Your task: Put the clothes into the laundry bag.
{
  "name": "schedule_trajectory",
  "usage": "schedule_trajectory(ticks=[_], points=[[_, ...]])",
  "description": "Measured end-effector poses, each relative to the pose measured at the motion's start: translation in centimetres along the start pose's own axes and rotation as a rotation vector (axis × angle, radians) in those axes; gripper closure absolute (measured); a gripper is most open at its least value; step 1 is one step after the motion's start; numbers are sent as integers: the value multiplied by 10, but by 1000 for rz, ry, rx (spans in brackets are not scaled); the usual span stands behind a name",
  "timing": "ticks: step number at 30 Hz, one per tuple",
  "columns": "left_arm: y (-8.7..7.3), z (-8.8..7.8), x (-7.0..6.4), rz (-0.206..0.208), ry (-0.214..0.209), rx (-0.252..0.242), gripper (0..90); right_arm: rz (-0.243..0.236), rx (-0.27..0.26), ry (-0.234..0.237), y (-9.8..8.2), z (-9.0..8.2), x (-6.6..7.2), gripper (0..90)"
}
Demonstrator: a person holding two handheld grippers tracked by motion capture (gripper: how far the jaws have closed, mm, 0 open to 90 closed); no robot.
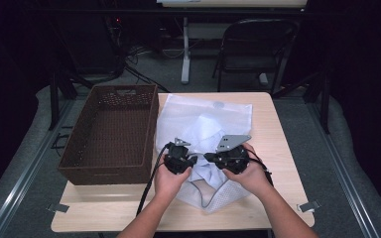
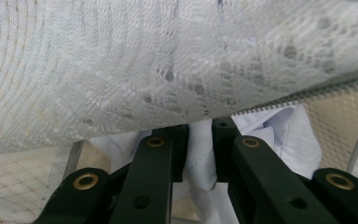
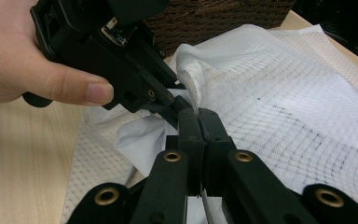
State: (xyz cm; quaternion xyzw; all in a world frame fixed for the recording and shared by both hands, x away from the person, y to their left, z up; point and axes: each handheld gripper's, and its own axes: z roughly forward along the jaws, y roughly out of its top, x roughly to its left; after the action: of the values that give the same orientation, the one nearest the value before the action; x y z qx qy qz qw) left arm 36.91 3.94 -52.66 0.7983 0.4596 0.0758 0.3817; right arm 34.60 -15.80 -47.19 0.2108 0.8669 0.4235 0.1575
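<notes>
A white mesh laundry bag [image 1: 228,111] lies flat on the wooden table [image 1: 278,148], with a pale shirt-like garment [image 1: 204,133] bunched at its near end. Both grippers meet tip to tip there. My left gripper [image 1: 194,159] is shut on a fold of the white garment [image 2: 279,135], under the raised mesh [image 2: 121,70]. My right gripper [image 3: 197,116] is shut on the mesh bag's rim [image 3: 189,79], which rises from between its jaws. The left gripper [image 3: 175,103] shows close in front of it, held by a hand [image 3: 23,70], with white garment cloth [image 3: 140,140] below.
A dark brown woven basket [image 1: 109,134] stands empty on the table's left side, right beside the bag. A folding chair [image 1: 255,47] and a white stand [image 1: 185,49] are on the floor beyond the table. Bare tabletop lies right of the bag and along the front edge.
</notes>
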Motion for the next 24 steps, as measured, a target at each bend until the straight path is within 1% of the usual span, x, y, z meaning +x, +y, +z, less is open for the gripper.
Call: schedule_trajectory(ticks=[1,3,5,6,7,9,10,13,15,17,19,20,24], points=[[0,1,0,-3,2,1,822,1,0,1,0,0,0,891],[0,2,1,6,6,2,822,1,-1,0,0,0,0,891],[0,3,1,2,10,-2,821,0,1,1,0,0,0,891],[-1,5,1,-2,19,-10,820,0,2,1,0,1,0,891],[-1,6,2,5,22,-12,819,0,3,1,0,1,0,891],[-2,8,3,-9,20,-8,817,0,4,1,0,1,0,891],[-3,9,3,-17,26,-17,815,-1,5,1,0,1,0,891],[-4,12,6,-25,23,-12,809,3,10,1,-1,2,0,891],[-5,14,8,-27,10,-8,803,0,14,-2,-2,3,-1,892],[-6,16,9,-27,7,-4,790,3,19,0,-3,4,-2,891],[-6,15,9,-27,-3,-6,759,5,23,-1,-4,5,-2,891],[-6,14,10,-24,-14,-4,732,5,22,-1,-4,5,-3,891],[-7,10,9,-28,-27,2,608,7,18,-2,-4,4,-3,891]])
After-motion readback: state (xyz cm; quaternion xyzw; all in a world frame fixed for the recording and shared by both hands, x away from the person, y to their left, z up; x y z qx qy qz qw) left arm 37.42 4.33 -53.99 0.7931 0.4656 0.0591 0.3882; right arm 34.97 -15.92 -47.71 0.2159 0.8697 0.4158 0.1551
